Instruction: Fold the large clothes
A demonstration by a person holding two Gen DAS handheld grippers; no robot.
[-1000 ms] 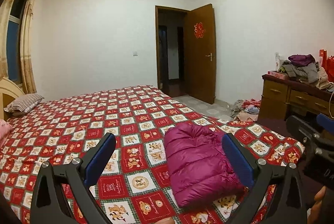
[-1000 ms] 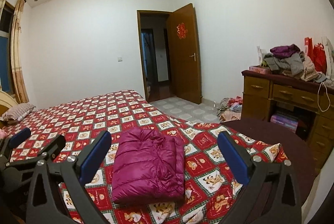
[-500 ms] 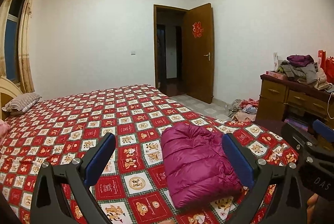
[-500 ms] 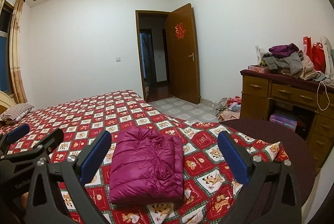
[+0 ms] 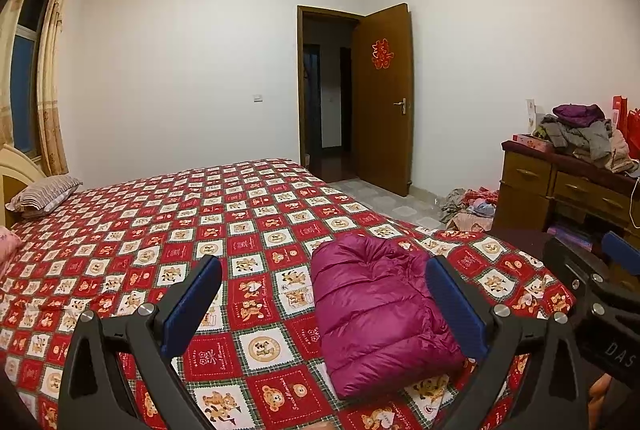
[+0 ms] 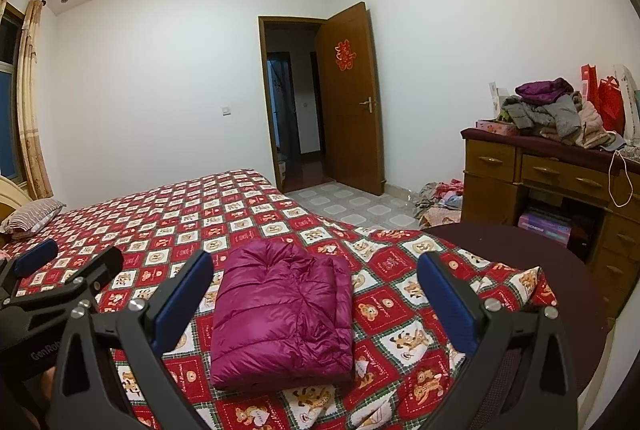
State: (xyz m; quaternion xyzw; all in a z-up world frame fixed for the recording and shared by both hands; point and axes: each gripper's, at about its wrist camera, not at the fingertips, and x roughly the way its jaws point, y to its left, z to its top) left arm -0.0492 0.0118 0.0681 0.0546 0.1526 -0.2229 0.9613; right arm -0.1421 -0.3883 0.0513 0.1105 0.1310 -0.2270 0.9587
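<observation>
Folded magenta jacket (image 6: 282, 314) on bed (image 6: 180, 213), ahead of both splayed, empty grippers: left gripper (image 5: 320, 306), right gripper (image 6: 316, 298).

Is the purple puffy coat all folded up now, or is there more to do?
The purple puffy coat looks done: it lies in a neat folded bundle on the bed. Nothing is in hand; the left gripper and right gripper are both open and empty. What may be left: the pile of clothes on the dresser.
</observation>
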